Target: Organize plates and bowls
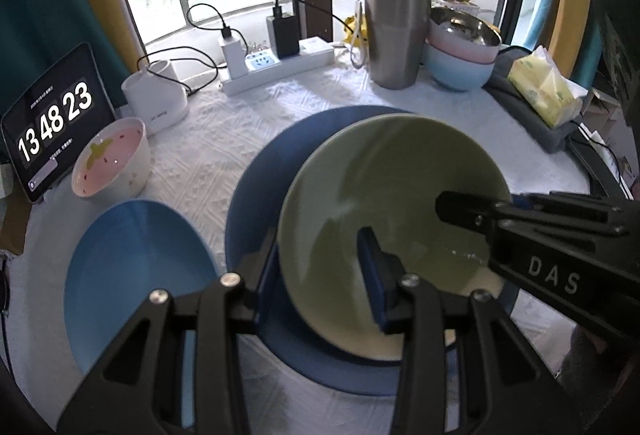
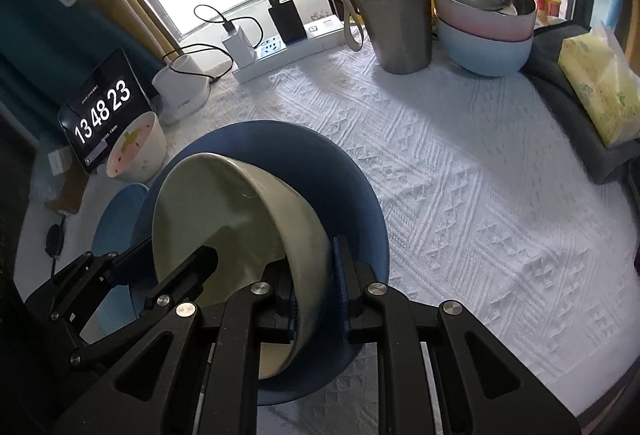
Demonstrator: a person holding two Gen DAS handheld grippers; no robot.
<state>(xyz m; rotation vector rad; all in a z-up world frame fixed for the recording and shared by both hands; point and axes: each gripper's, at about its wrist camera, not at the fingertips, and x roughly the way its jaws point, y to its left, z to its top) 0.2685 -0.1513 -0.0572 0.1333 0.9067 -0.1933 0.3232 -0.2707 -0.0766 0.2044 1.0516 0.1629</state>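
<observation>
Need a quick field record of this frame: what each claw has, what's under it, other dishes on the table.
left claw: shut on the green bowl's left rim
right claw: shut on the same bowl's right rim
bowl pose: tilted, over the dark blue plate; contact with the plate unclear
light blue plate: flat on the white tablecloth, left of the dark plate
strawberry bowl: upright, by the clock tablet
stacked bowls: far side, beside the steel tumbler

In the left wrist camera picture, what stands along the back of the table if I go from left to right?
Black clock tablet → white ceramic pot → white power strip → tall steel tumbler → stacked pink, blue and steel bowls → yellow tissue pack.
</observation>
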